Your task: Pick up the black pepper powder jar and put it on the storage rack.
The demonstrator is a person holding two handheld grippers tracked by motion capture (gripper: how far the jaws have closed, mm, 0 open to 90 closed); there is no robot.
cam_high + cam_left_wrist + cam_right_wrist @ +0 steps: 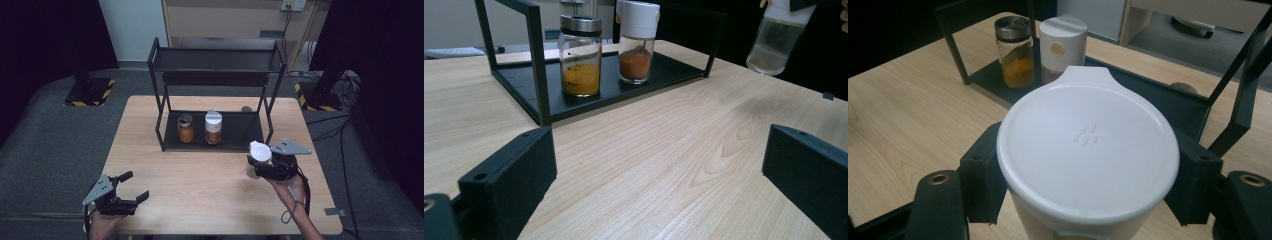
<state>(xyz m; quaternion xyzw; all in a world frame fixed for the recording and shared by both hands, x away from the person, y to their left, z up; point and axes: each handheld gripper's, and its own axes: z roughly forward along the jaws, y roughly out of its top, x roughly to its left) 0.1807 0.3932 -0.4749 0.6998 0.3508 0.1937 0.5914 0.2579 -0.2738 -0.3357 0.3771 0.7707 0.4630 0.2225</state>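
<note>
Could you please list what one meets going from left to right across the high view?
Left gripper, open → jar of yellow spice → white-capped jar of orange spice → white-lidded jar held in the right gripper.

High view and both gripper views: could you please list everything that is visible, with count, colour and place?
Table: one, light wood, centre.
Rack: one, black metal, two tiers, at the table's far side.
Steel-lidded jar: one, clear glass, yellow powder, on the rack's lower tier.
White-capped jar: one, orange-brown powder, beside it, same tier.
White-lidded jar: one, clear body, lifted above the table.
Right gripper: one, black, shut on the white-lidded jar.
Left gripper: one, black, open, at the table's near left.
</note>
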